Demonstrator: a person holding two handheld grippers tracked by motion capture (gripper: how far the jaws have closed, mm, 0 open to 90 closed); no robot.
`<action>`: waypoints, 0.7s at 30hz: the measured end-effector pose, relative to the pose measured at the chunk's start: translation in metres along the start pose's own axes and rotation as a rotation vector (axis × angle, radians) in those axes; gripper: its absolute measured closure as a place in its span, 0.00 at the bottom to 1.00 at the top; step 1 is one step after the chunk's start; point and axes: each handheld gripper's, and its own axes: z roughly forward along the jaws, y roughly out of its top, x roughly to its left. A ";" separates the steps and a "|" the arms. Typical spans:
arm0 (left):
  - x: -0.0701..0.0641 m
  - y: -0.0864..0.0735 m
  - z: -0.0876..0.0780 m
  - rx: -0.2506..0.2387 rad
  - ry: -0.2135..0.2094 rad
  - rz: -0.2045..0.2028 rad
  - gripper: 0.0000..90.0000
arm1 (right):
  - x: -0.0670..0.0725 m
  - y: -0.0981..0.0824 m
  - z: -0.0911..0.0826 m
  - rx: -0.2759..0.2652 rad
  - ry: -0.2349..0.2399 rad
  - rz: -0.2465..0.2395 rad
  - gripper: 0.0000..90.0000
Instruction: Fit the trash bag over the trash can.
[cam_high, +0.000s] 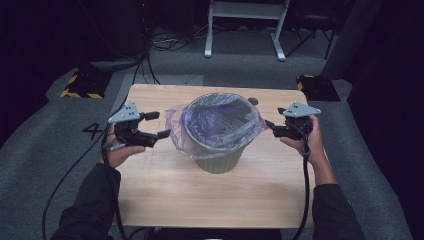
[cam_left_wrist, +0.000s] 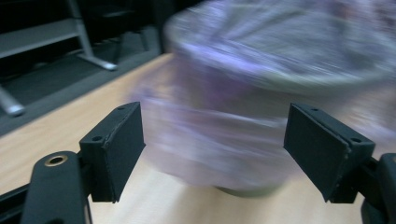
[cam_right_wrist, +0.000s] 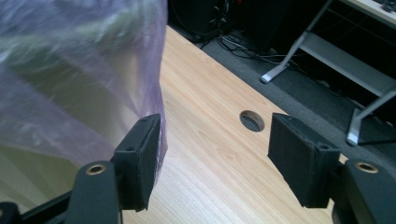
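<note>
Jaws on both grippers stand wide apart with nothing clamped between them. The left gripper (cam_high: 159, 125) hangs just off the left side of the bin (cam_high: 218, 131), its two black pads framing the loose purple bag (cam_left_wrist: 219, 135) ahead without pressing on it; that view is blurred, so whether a pad brushes the film I cannot tell. The right gripper (cam_high: 270, 125) sits at the bin's right side, and in its own view one pad (cam_right_wrist: 140, 158) lies right against the hanging edge of the bag (cam_right_wrist: 70, 93) while the other pad is out over bare wood. The bin, pale green, stands upright near the middle of the wooden table (cam_high: 165, 190), lined with the translucent bag, whose rim is folded out over the top and bunches at the left. A round hole (cam_right_wrist: 252, 120) in the tabletop lies just beyond the right gripper. Cables trail from both grippers down past the person's dark sleeves. Behind the table a metal frame (cam_high: 245, 25) stands on the grey carpet.
</note>
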 end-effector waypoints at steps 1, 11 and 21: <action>-0.008 -0.003 0.001 0.017 -0.008 0.025 0.20 | -0.001 -0.001 -0.002 -0.007 -0.003 0.007 0.40; -0.051 -0.019 0.022 0.067 -0.029 0.120 0.23 | -0.003 0.001 -0.020 -0.065 -0.049 -0.002 0.48; -0.052 -0.030 0.046 0.128 -0.046 0.150 0.89 | 0.014 -0.010 -0.020 -0.095 0.168 -0.067 0.96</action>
